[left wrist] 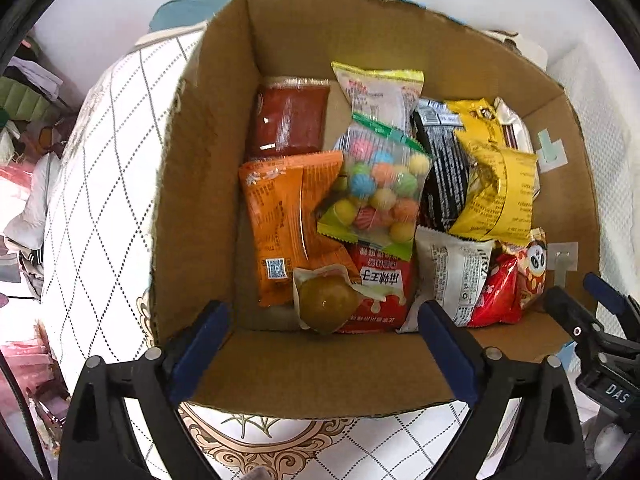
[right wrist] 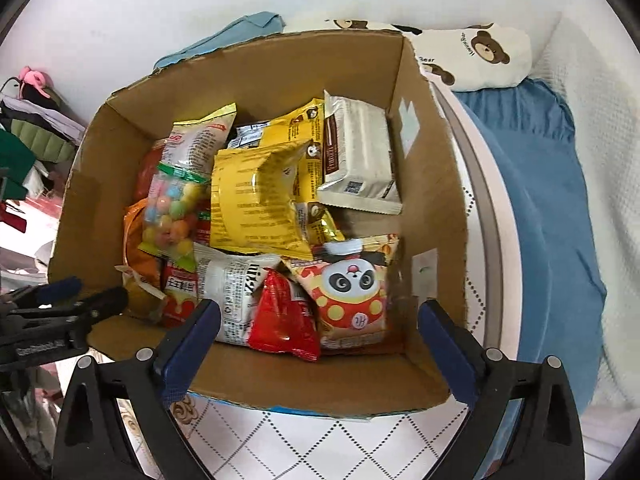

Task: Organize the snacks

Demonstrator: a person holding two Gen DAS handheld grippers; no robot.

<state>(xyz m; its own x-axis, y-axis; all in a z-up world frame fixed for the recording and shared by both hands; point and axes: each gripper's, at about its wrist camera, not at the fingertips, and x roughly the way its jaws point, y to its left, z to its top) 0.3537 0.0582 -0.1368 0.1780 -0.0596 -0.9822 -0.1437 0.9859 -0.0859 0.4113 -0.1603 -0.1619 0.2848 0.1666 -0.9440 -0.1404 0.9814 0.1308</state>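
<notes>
Your spread, empty left gripper hovers nearest the round amber jelly pouch, which sits at twelve o'clock between its fingers, while your right gripper gapes empty too.

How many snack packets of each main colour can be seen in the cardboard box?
Yellow packets: 2
Red packets: 3
White packets: 3
Orange packet: 1
Black packet: 1
Panda packet: 1
Clear bags: 2
Total: 13 visible; others may lie hidden beneath.
</notes>
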